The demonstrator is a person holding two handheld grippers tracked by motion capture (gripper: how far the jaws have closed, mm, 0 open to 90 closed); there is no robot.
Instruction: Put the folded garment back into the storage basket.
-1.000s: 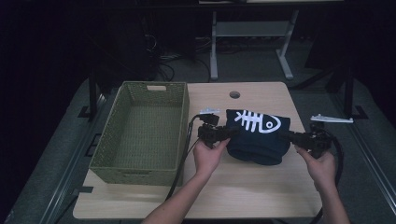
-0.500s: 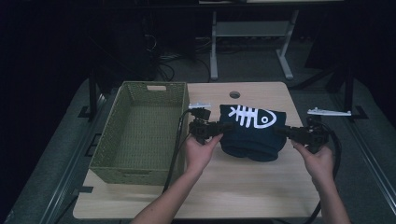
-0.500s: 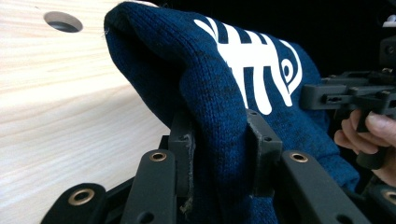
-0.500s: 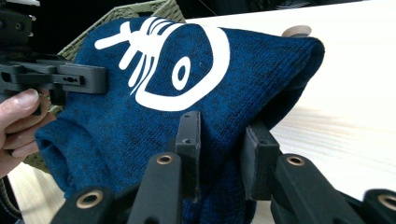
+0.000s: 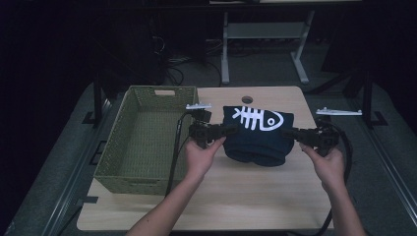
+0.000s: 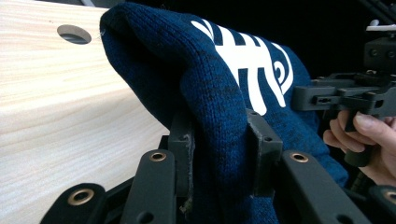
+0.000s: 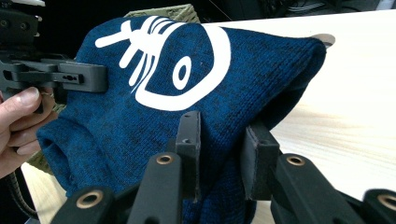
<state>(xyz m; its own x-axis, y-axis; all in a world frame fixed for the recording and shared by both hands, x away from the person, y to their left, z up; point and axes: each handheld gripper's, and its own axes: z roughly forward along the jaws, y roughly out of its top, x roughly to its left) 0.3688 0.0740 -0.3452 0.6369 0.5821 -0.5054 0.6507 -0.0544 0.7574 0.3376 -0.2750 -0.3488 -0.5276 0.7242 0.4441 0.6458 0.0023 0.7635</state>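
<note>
Pinching the folded sweater (image 5: 258, 135) at both ends, left tool (image 5: 230, 130) and right tool (image 5: 290, 133) have raised it at frame centre, beside the basket (image 5: 142, 142).

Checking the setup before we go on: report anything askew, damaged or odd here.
Nothing stands out. The folded blue sweater is clamped at each end by the left gripper and right gripper, sagging slightly between them above the table. The green basket sits square and undamaged.

Dim, dark-edged overhead; bright, sharp close-ups
</note>
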